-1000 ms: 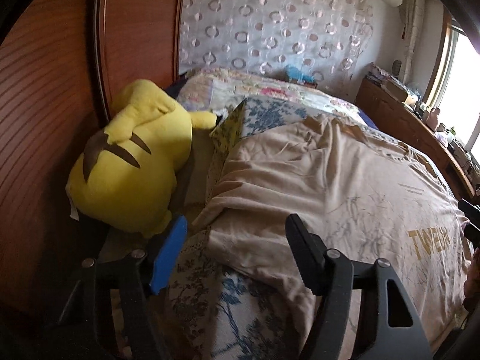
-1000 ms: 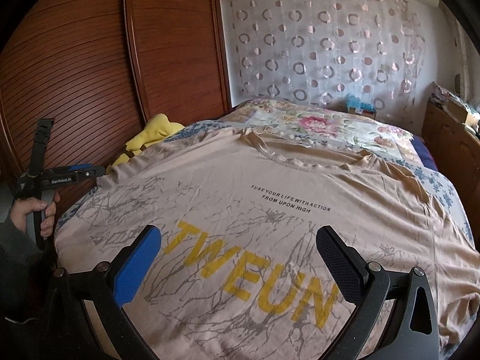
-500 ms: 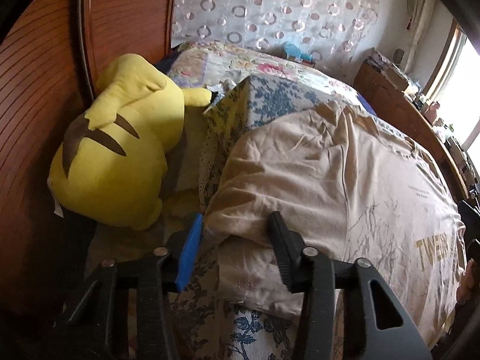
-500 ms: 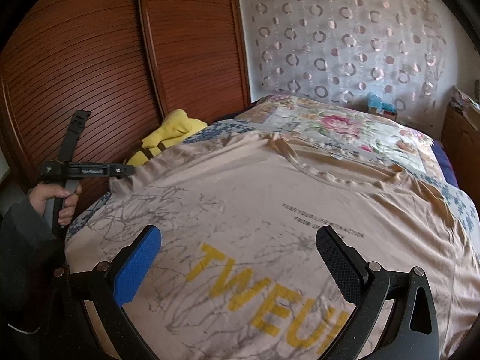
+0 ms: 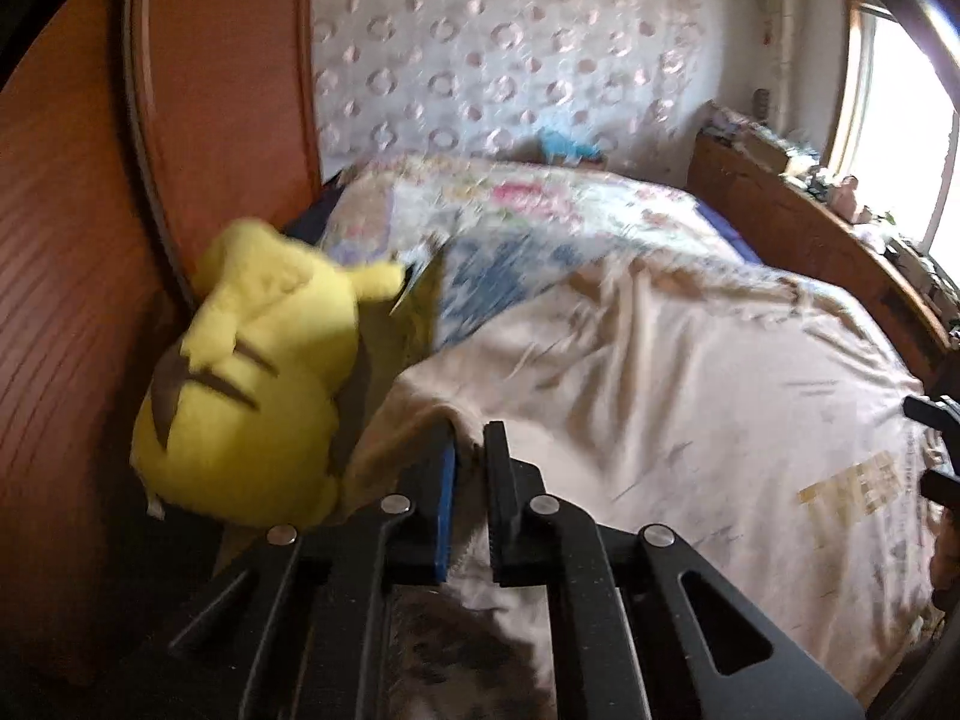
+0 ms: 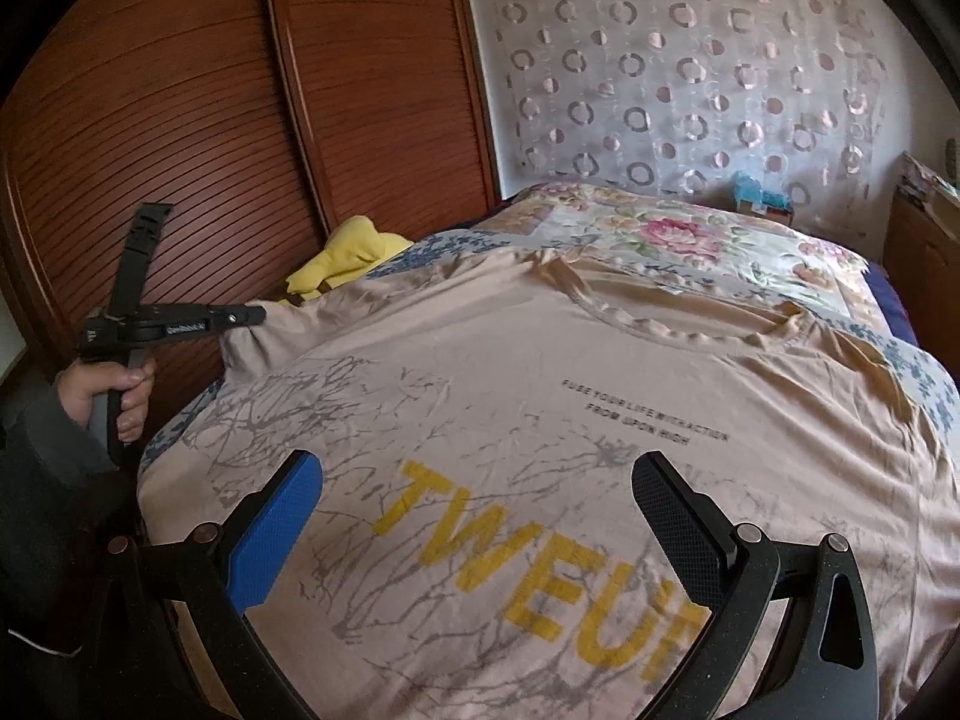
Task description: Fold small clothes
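A beige T-shirt (image 5: 690,408) (image 6: 540,420) with yellow "TWEUN" lettering lies face up, spread over the bed. My left gripper (image 5: 471,438) (image 6: 252,317) is at the shirt's left sleeve. Its jaws are closing on a pinch of sleeve cloth, which the pads press and lift into a small peak. My right gripper (image 6: 477,468) hovers open over the lower front of the shirt near the lettering, with nothing between its fingers.
A yellow plush toy (image 5: 252,396) (image 6: 354,258) is wedged between the bed's left side and the brown slatted wardrobe doors (image 6: 180,120). A floral quilt (image 6: 690,234) covers the far bed. A wooden cabinet (image 5: 810,240) runs along the right. A hand (image 6: 114,390) holds the left gripper.
The left gripper's jaws went from wide open to shut on the sleeve and rose, pulling the cloth up. The right gripper stayed open and nearly still.
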A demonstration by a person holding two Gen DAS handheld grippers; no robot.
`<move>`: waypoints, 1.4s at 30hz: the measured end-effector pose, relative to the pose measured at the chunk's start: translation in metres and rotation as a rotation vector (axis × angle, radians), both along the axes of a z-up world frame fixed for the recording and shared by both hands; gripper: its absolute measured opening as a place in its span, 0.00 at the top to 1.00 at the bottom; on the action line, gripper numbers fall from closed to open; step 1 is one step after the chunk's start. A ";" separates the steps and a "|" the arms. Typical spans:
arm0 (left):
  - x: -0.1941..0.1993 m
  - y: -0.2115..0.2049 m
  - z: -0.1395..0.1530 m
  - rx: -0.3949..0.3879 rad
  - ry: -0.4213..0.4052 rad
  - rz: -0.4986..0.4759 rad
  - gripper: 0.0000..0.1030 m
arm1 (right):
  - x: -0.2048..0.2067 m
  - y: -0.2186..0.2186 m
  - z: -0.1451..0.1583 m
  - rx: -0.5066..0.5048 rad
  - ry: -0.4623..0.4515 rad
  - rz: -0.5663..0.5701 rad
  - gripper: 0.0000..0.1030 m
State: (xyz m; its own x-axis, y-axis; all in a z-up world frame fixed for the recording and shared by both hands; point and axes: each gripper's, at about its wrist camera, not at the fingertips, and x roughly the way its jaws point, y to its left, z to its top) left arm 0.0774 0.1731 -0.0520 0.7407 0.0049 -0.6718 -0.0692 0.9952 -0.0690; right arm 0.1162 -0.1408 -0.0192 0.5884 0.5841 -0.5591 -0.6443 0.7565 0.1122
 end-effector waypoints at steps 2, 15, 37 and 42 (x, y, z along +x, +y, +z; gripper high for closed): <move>0.002 -0.012 0.013 0.001 -0.025 -0.035 0.91 | -0.001 -0.008 0.002 0.007 -0.005 -0.015 0.00; 0.012 -0.113 0.046 -0.001 -0.070 -0.288 0.72 | -0.011 -0.039 0.003 0.029 -0.016 -0.101 0.00; -0.055 -0.027 0.029 -0.012 -0.203 -0.011 0.23 | -0.001 0.086 0.021 -0.072 -0.055 0.193 0.41; -0.060 -0.023 0.023 -0.009 -0.209 0.002 0.23 | 0.011 0.142 0.014 -0.100 -0.006 0.316 0.42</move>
State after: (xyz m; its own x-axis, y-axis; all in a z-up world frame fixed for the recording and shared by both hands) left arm 0.0178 0.1499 -0.0288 0.8641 0.0013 -0.5034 -0.0544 0.9944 -0.0908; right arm 0.1271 0.0012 -0.0051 0.3905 0.6807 -0.6198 -0.8491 0.5265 0.0432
